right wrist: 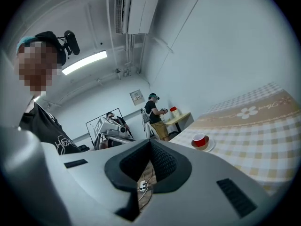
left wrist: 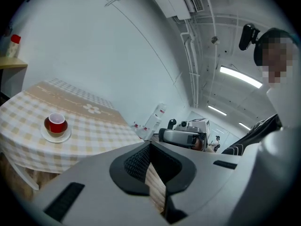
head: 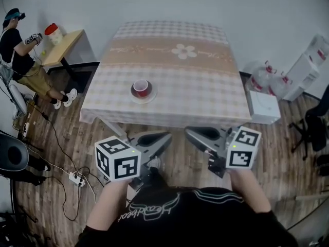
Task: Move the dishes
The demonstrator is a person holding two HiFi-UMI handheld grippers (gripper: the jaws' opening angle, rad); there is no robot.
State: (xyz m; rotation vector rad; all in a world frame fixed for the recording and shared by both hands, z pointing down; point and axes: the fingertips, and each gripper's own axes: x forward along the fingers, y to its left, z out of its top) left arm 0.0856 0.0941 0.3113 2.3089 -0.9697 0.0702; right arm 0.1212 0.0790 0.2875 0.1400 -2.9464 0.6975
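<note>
A red cup (head: 140,87) stands on a white saucer (head: 134,98) near the front middle of a table (head: 180,107) covered with a checked cloth. Both grippers hang in front of the table's near edge, over the wooden floor and apart from the dishes. My left gripper (head: 165,138) points right and my right gripper (head: 189,133) points left, tips close together. Each is shut with nothing held. The left gripper view has the left gripper (left wrist: 150,147) low, with the cup (left wrist: 56,124) far left. The right gripper view shows the right gripper (right wrist: 150,144) and the cup (right wrist: 200,140) to its right.
A small wooden side table (head: 64,45) with a red-lidded jar (head: 53,33) stands at the far left, a person (head: 20,50) beside it. A white box (head: 263,106) and plastic bags (head: 264,76) lie right of the table. A power strip (head: 77,178) with cables lies on the floor.
</note>
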